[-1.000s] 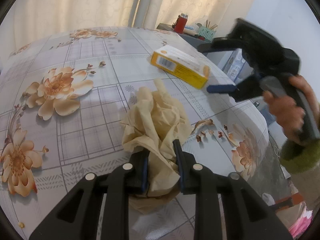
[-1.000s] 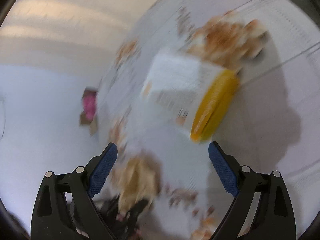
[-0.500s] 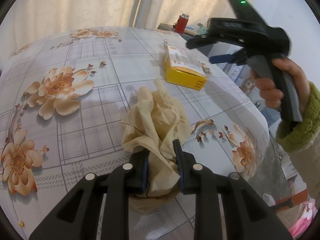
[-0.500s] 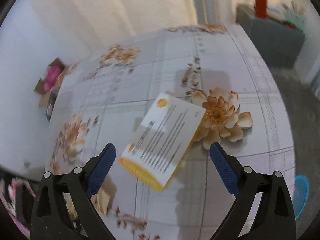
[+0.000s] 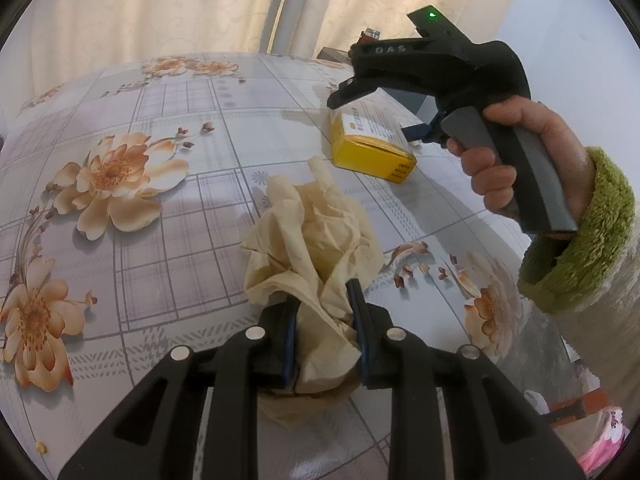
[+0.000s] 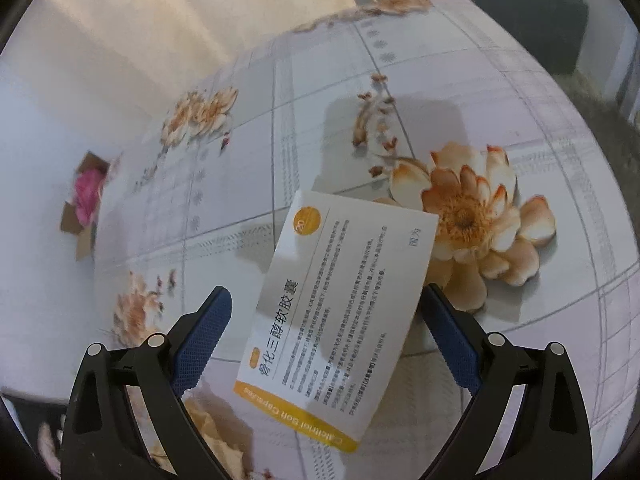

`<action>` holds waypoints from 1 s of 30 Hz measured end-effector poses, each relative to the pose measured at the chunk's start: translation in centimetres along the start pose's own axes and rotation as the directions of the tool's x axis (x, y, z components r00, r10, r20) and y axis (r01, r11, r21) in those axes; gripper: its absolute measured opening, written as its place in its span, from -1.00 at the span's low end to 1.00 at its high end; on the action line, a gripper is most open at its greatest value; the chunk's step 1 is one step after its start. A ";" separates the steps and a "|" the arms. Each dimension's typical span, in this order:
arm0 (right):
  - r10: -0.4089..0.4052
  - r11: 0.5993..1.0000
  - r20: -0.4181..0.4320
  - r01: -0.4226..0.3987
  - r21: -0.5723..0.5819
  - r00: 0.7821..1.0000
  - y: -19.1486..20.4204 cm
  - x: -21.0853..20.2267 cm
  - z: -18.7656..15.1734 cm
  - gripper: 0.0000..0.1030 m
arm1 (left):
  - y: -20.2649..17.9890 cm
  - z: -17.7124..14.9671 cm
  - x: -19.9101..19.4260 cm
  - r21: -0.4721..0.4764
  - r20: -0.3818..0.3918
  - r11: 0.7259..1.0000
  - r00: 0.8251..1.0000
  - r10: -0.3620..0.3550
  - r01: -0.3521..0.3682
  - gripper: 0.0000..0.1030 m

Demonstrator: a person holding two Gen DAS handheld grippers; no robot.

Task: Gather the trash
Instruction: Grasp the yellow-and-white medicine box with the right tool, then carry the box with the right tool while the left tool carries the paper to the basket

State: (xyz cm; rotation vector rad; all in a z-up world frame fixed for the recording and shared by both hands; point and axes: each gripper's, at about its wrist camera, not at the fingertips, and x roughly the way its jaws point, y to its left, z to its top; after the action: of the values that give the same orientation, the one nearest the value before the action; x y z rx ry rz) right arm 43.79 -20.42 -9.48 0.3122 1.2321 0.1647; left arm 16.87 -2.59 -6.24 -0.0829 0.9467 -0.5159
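Right gripper point(image 6: 324, 328): swung from beside the yellow-and-white box point(image 6: 336, 316) to a position above it, pointing steeply down. Box now between the spread jaws, nearer the right-hand pad; contact with that pad cannot be confirmed. Box itself rotated on the tablecloth point(image 6: 500, 92), yellow end now turned toward the crumpled paper point(image 5: 312, 240). View sharp now, no longer smeared.

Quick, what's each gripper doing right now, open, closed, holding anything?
Left gripper: shut on the crumpled tissue paper.
Right gripper: open, jaws straddling the yellow and white medicine box, not yet gripping it.
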 end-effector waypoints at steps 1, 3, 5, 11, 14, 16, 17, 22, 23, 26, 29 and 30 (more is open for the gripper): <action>-0.017 1.000 0.004 0.017 -0.020 1.000 0.2 0.1 -0.2 0.72 | 0.0 0.0 0.0 0.000 0.000 1.000 1.000 0.001 -0.001 -0.55; -0.070 0.996 0.017 0.071 -0.054 0.997 0.5 0.0 -0.4 0.53 | -0.1 0.0 0.0 0.000 0.000 1.000 1.000 0.005 -0.005 -0.55; -0.069 0.995 0.020 0.070 -0.069 0.997 0.5 -0.1 -0.8 0.52 | -0.2 0.0 0.1 0.002 -0.001 1.000 1.000 0.012 -0.012 -0.55; -0.047 0.997 0.015 0.047 -0.062 0.999 -0.9 -1.7 -3.7 0.50 | -0.5 0.1 0.0 0.004 -0.006 1.000 1.000 0.026 -0.026 -0.55; -0.038 0.996 0.013 0.039 -0.078 0.999 -1.3 -3.0 -6.5 0.51 | -0.8 0.1 0.1 0.011 -0.008 0.999 0.999 0.039 -0.039 -0.55; -0.032 0.995 0.013 0.033 -0.091 0.999 -1.4 -3.9 -8.5 0.51 | -1.1 0.1 0.1 0.023 -0.010 0.998 0.999 0.054 -0.053 -0.55; -0.033 0.995 0.015 0.034 -0.099 0.999 -1.5 -4.4 -9.6 0.51 | -1.3 0.1 0.1 0.030 -0.011 0.998 0.998 0.063 -0.062 -0.55; -0.013 0.994 0.008 0.014 -0.109 1.000 -1.7 -5.9 -13.0 0.54 | -2.1 0.0 0.3 0.066 -0.015 0.992 0.994 0.105 -0.104 -0.55; 0.008 0.994 0.011 -0.007 -0.105 1.000 -1.6 -6.2 -13.4 0.58 | -2.1 0.0 0.4 0.071 -0.016 0.991 0.994 0.112 -0.111 -0.55; 0.031 0.994 0.017 -0.029 -0.102 0.999 -1.5 -6.7 -14.3 0.64 | -2.5 0.1 0.5 0.092 -0.019 0.986 0.990 0.140 -0.138 -0.55; -0.005 0.992 0.023 0.008 -0.127 1.000 -1.1 -6.4 -14.7 0.64 | -2.6 0.2 0.8 0.104 -0.022 0.982 0.987 0.160 -0.157 -0.55; -0.019 0.990 0.023 0.022 -0.139 1.000 -0.7 -6.1 -14.7 0.64 | -2.8 0.2 0.8 0.110 -0.023 0.980 0.986 0.168 -0.164 -0.55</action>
State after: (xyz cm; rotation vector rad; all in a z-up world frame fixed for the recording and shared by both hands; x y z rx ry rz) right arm 27.88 -20.68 -8.60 0.1793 1.1950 0.2283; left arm 16.31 -5.40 -5.94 0.1019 0.9463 -0.4140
